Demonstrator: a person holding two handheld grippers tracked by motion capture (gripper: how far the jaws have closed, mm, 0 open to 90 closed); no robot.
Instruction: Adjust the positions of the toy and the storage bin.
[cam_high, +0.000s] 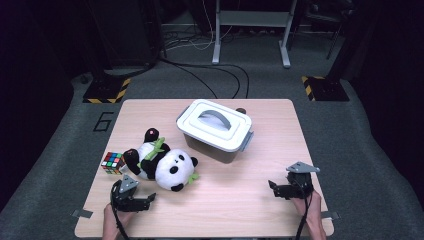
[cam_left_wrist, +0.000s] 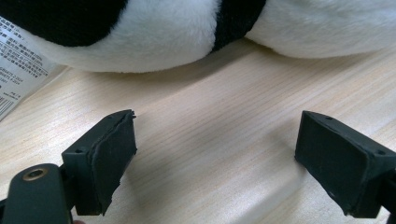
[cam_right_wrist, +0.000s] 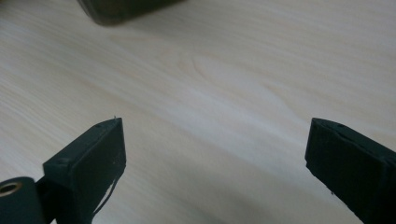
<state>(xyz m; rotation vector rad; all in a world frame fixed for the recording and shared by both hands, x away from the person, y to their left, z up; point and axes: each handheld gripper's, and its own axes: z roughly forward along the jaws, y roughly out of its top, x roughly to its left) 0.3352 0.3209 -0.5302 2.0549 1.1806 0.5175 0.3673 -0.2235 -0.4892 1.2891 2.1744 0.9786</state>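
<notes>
A black-and-white plush panda (cam_high: 160, 162) with a green bow lies on its back at the left of the wooden table (cam_high: 240, 200). My left gripper (cam_high: 150, 199) rests near the front left edge, just in front of the panda, open with nothing between its jaws. In the left gripper view the panda's fur (cam_left_wrist: 187, 32) and its paper tag (cam_left_wrist: 18, 65) lie just beyond the fingertips (cam_left_wrist: 112, 154). My right gripper (cam_high: 274, 189) is at the front right, open over bare wood. A white lidded box (cam_high: 215, 130) with a grey handle stands behind the middle; its dark lower edge (cam_right_wrist: 126, 9) lies ahead of the right jaws.
A colourful puzzle cube (cam_high: 113, 162) sits at the table's left edge beside the panda. A small dark knob (cam_high: 241, 110) peeks from behind the box. Beyond the table are grey carpet, cables and stand feet with yellow-black tape (cam_high: 106, 92).
</notes>
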